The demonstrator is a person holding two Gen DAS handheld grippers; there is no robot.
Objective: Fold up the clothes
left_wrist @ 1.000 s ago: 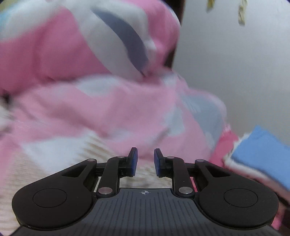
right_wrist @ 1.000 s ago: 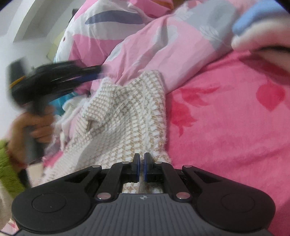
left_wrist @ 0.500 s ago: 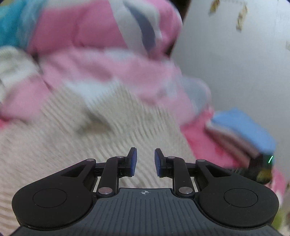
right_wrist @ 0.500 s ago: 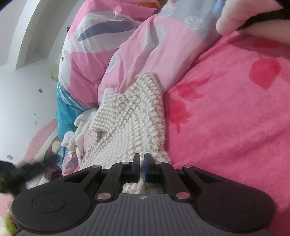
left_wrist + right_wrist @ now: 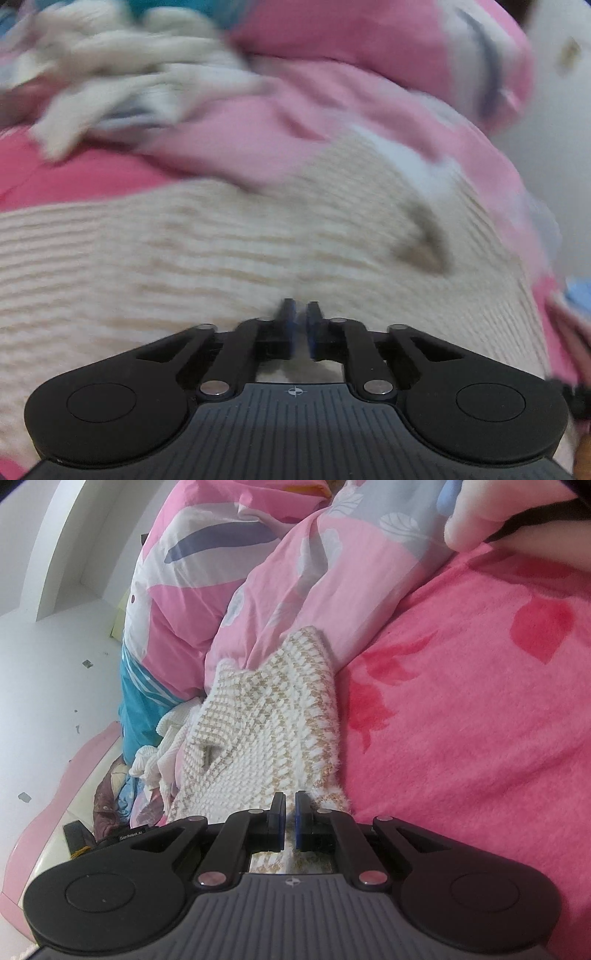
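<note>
Both tools pinch sweater [image 5: 266, 731] (blurred).

The right gripper [image 5: 290, 821] has its blue-padded jaws nearly together, pinching the near edge of a white-and-tan woven knit garment [image 5: 266, 731] that lies on a fluffy pink blanket with red leaf shapes [image 5: 461, 716]. A pink, white and grey leaf-print quilt [image 5: 295, 572] is heaped behind it; white ribbed knitwear [image 5: 166, 746] lies bunched beside the garment's left
</note>
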